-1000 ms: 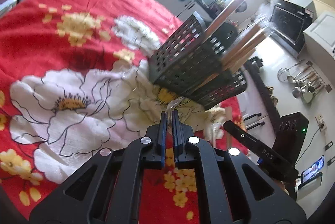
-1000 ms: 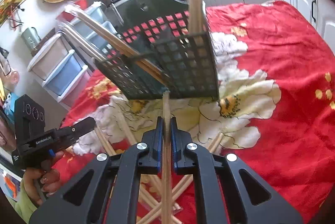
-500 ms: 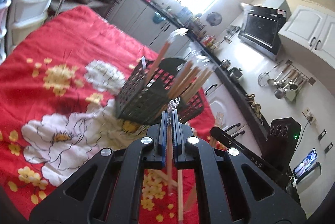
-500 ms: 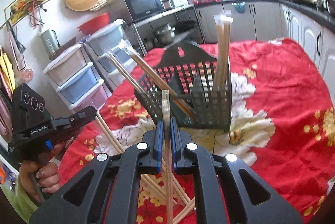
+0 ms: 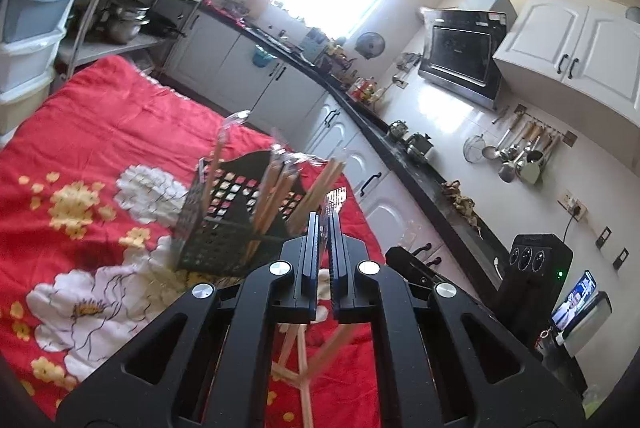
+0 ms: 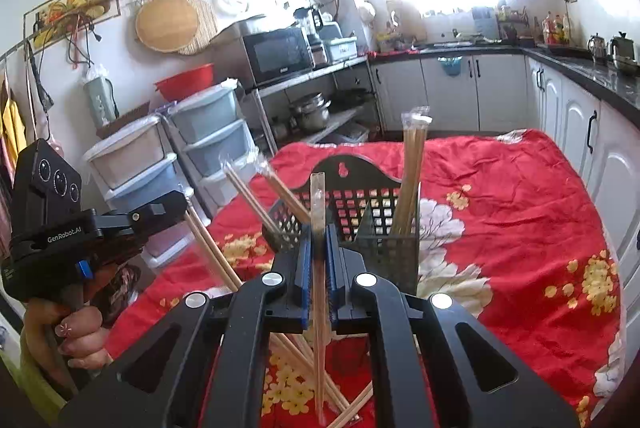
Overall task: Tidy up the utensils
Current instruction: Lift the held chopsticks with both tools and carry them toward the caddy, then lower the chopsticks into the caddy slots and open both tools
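Both tools, left tool (image 5: 324, 228) and right tool (image 6: 316, 240), pinch wrapped chopsticks (image 6: 318, 211); either pair could snag the basket (image 6: 372, 224) rim and tip it.

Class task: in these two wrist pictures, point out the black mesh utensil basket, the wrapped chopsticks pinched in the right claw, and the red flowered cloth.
Black mesh utensil basket (image 6: 394, 252): right wrist view, front mesh wall.
Wrapped chopsticks in the right claw (image 6: 318, 195): right wrist view, upper shaft above the claw.
Red flowered cloth (image 5: 120, 115): left wrist view, bare red area.

Both grippers (image 5: 324, 228) (image 6: 319, 236) higher; wrapped chopsticks (image 6: 318, 211) too
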### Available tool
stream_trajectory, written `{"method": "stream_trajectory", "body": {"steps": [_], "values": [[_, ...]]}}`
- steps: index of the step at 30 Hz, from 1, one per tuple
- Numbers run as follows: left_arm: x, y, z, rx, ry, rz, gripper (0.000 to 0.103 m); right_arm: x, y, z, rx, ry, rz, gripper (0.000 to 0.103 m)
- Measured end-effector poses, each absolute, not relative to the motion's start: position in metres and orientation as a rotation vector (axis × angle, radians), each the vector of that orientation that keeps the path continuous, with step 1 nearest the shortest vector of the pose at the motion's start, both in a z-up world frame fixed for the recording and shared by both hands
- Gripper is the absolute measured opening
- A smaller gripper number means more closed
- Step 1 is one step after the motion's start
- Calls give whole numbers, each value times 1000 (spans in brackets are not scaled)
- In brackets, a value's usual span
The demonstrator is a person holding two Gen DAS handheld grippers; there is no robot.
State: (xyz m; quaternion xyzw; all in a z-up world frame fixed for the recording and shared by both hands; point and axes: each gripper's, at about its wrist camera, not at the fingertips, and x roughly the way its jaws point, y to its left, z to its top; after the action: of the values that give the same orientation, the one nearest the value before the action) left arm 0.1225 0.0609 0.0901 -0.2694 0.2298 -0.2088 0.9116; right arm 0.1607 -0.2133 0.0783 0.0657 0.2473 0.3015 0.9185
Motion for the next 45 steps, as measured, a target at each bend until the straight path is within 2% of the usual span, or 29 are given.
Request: {"method": "stream_trajectory", "body": {"steps": [23, 45], "values": [[166, 17, 148, -459, 373, -494, 2, 167, -244, 128, 194, 325, 539, 7], [189, 52, 196, -465, 208, -313, 2, 203, -232, 173, 209, 165, 509, 7]]}}
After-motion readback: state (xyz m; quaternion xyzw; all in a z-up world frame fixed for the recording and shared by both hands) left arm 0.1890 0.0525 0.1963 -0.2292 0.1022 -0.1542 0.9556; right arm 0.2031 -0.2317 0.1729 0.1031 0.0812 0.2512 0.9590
